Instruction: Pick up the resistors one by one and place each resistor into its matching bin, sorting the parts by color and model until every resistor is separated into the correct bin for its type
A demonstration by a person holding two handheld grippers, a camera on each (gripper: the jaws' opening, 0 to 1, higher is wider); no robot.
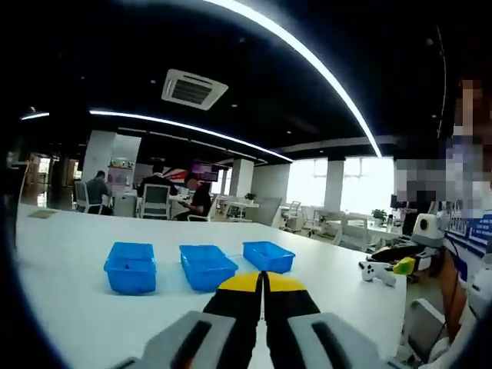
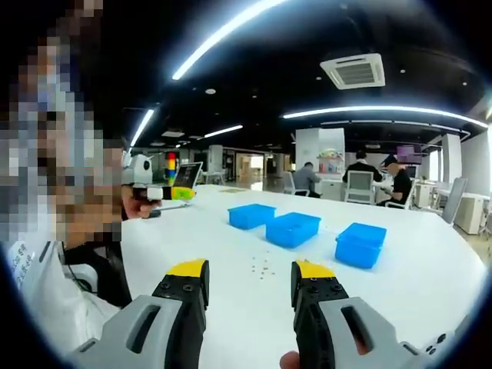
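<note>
On white table (image 2: 430,284), three blue bins (image 2: 292,228).

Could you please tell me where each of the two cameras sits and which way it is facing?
Left gripper view: rides the left tongs, jaws together, facing three blue bins on the white table.
Right gripper view: rides the right tongs, jaws apart, facing small resistors and the bins; a fingertip shows.
Shared: bins, table.

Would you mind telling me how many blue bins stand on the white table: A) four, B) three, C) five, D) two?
B: the right gripper view shows three blue bins in a row on the white table, beyond the small scattered resistors.
</note>
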